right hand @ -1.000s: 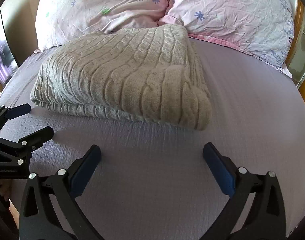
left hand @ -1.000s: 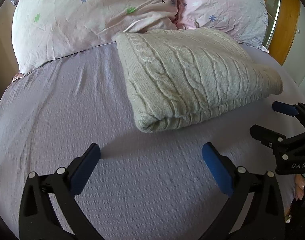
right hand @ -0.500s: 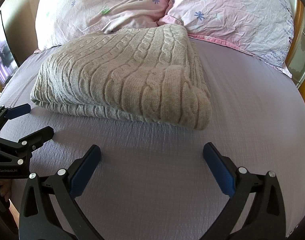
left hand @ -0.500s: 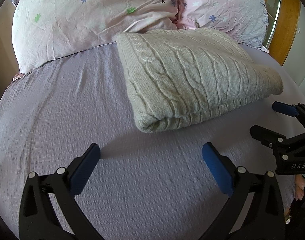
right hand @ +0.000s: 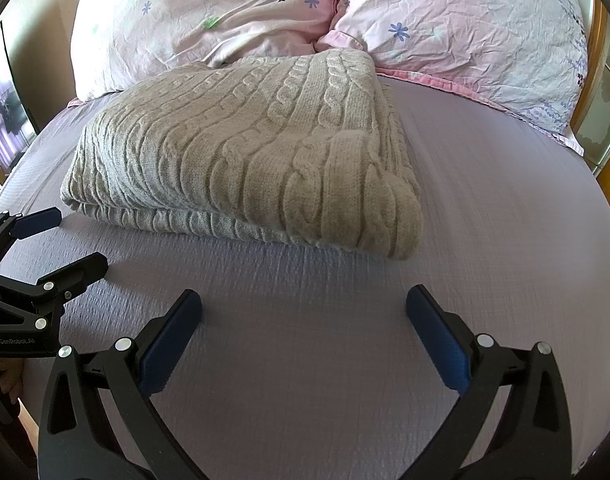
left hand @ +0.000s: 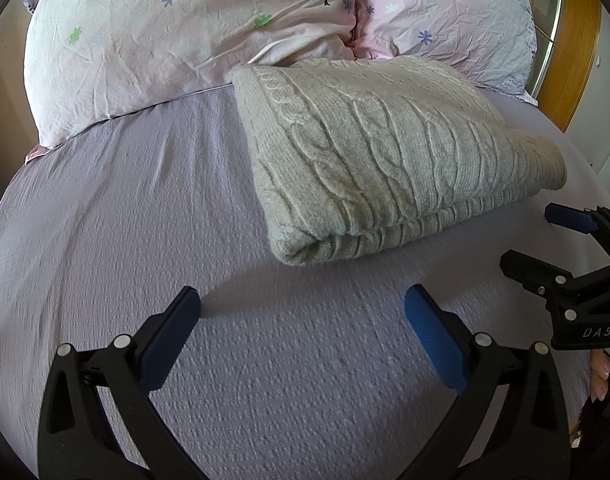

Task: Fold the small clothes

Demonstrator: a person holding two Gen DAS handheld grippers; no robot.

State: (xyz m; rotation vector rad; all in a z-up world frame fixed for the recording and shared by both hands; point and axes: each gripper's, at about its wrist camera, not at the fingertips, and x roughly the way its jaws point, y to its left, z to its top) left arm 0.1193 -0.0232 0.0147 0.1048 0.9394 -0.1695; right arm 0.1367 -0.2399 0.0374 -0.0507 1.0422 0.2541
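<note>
A beige cable-knit sweater (left hand: pixel 393 160) lies folded in a thick rectangle on the lilac bed sheet (left hand: pixel 145 220), its far edge against the pillows. It also shows in the right wrist view (right hand: pixel 249 160). My left gripper (left hand: pixel 301 320) is open and empty, a short way in front of the sweater's near left corner. My right gripper (right hand: pixel 303 320) is open and empty, just in front of the sweater's near right corner. Each gripper shows in the other's view: the right one (left hand: pixel 545 240) at the right edge, the left one (right hand: pixel 57 240) at the left edge.
Two pink flowered pillows (left hand: pixel 193 32) (left hand: pixel 445 16) lie along the head of the bed. A wooden headboard (left hand: pixel 573 48) stands at the far right. The sheet (right hand: pixel 505 220) spreads flat around the sweater.
Almost nothing. Both grippers stay open and hover in the same place; the sweater has not moved.
</note>
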